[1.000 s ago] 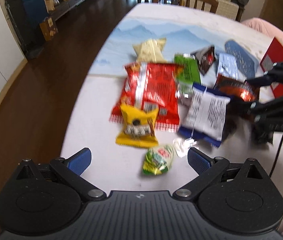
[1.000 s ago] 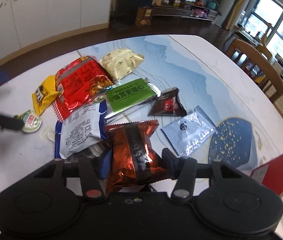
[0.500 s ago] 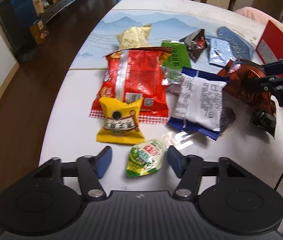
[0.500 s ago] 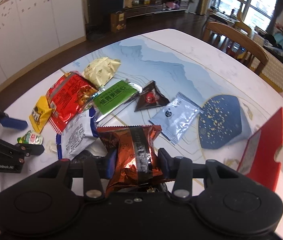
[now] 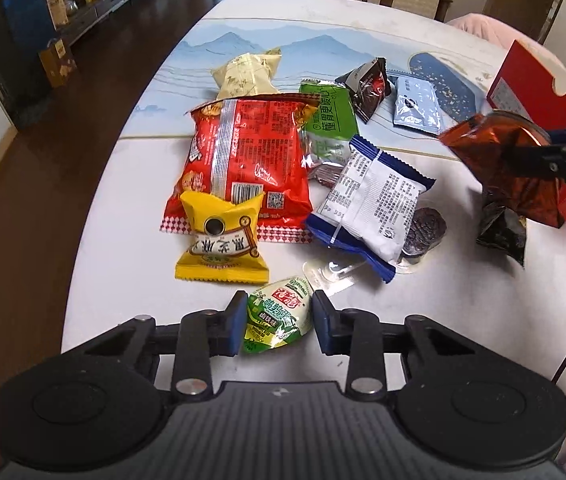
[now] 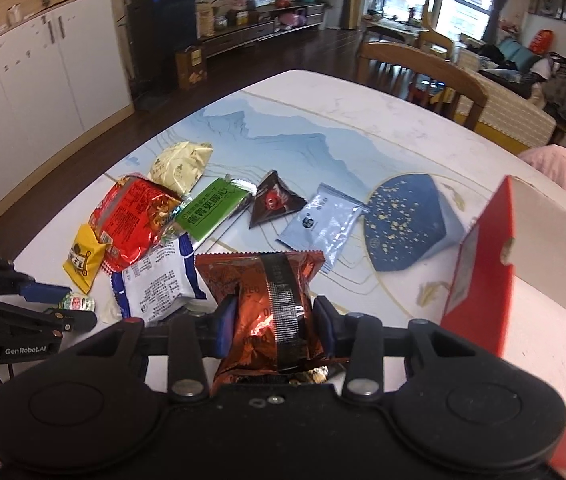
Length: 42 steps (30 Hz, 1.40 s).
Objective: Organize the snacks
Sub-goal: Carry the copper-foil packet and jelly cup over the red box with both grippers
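Sorting barely begun: right gripper (image 6: 275, 320) fingers clenched on a brown packet (image 6: 267, 304), raised beside the red box (image 6: 479, 264); left gripper (image 5: 277, 320) fingers, just closing, pinch a green sachet (image 5: 277, 318) at the table's (image 5: 123, 280) near edge. Remaining snacks lie scattered.

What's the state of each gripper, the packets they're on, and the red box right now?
left gripper: jaws just closed in, pads against the small green packet
small green packet: on the table, between the left pads
right gripper: shut on the copper foil bag
copper foil bag: lifted off the table, crumpled
red box: open, inside not visible
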{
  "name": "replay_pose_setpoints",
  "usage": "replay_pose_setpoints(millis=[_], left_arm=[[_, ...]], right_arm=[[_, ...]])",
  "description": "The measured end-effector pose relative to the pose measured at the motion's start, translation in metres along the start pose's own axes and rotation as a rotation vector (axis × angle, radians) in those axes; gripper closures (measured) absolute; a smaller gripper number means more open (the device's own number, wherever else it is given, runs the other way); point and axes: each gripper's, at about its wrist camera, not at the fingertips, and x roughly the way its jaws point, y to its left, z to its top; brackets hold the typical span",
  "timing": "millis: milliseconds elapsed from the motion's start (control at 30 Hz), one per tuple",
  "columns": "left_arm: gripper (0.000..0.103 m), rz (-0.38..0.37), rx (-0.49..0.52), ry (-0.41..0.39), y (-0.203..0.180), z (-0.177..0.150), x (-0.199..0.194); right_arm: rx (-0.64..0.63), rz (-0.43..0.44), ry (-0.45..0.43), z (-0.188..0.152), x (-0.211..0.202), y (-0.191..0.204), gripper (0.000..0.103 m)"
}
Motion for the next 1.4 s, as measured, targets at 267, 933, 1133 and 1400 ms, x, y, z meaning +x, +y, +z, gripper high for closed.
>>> replay_pose_setpoints(millis=[267,933,1133,1400], left_arm=[[0.07,-0.03,-0.014,-0.015,0.014,-0.006,-0.017],[0.069,-0.152,0.182,-0.176,-0.068,0.042,-0.099],[0.069,-0.187,0.221,-0.202,-0.13,0.071,-0.105],[0.069,-0.201,0.292,-0.201,-0.22,0.104,-0.091]], right_arm=[[0.068,-0.067,-0.043,-0.012,-0.038,0.007,0.064],[0.246,-0.264,-0.202,-0.026,-0.136,-0.059,0.064],[0.29,-0.29,-0.225,-0.034,-0.152,-0.117,0.064],[0.314,-0.314,-0.203,-0.05,-0.147,-0.192,0.064]])
